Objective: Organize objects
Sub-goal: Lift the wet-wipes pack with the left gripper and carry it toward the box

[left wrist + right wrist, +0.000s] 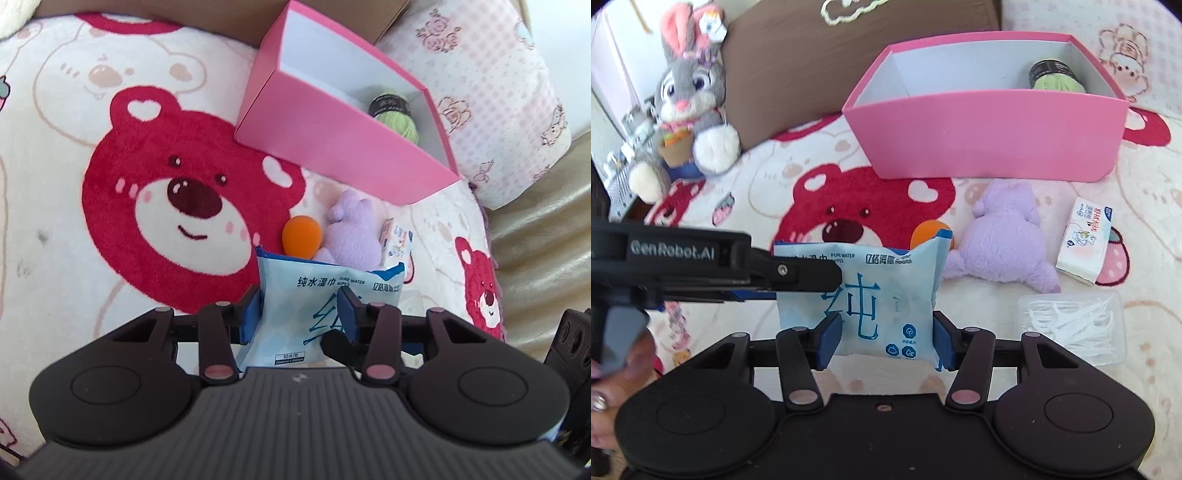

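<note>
We clamp the wipes pack (879, 295) between both grippers — left (301, 314), right (886, 341) — steadying its floppy body toward the pink box (990, 136).

wipes pack (882, 295): pale blue, darker blue edges, blue characters and small round icons
box (990, 136): pink outside, white inside
yarn ball (1054, 79): light green with a black band
plush toy (1008, 240): lilac, plain
ball (301, 234): orange
blanket (74, 258): cream, printed with red bear faces, pale outlined bears and strawberries
small carton (1086, 240): white with red and blue print
floss picks case (1071, 325): clear, white picks inside
rabbit plush (689, 92): grey and white, pink ears
cushion (798, 62): brown, cream cloud outline
pillow (491, 103): pink-and-white check with bears
gripper pads (831, 341): blue on black arms
</note>
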Demonstrator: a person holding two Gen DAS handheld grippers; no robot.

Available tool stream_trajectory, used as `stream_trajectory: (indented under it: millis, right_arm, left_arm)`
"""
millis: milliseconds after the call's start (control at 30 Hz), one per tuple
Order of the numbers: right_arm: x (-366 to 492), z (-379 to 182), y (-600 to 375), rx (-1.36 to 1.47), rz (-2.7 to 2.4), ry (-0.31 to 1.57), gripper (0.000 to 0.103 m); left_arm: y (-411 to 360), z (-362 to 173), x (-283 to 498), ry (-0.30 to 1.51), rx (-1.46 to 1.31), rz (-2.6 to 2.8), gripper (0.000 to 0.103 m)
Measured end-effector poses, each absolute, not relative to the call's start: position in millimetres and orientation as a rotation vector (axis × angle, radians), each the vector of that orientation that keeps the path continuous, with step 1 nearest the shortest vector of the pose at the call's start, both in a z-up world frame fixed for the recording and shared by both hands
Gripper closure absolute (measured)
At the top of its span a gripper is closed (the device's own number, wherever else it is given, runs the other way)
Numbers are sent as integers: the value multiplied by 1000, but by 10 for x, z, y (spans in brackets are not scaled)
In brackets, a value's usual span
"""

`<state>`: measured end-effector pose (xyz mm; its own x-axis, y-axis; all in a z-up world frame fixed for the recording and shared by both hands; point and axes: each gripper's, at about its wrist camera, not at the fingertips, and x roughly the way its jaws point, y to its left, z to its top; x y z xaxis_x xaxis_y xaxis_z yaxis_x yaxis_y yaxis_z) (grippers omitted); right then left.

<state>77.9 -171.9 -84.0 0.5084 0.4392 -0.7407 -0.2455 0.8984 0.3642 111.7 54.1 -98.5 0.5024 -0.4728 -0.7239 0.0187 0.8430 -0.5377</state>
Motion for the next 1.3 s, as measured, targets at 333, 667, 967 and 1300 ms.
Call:
stream_trajectory:
  millis: [333, 667, 967, 1300]
  right_arm:
    - [716, -654, -1905, 364, 432, 914, 55]
    - [665, -293, -1980, 268, 390, 828, 57]
    - [787, 187, -1967, 202, 410, 769, 57]
    - [1147, 522, -1955, 131, 427, 681, 57]
  left_arm:
    - [581, -672, 931, 879, -491, -378, 60]
    - [364, -420, 968, 894, -384, -429, 60]
    - [290, 125, 1148, 865, -307, -445, 60]
    - [215, 585, 1566, 800, -267, -427, 60]
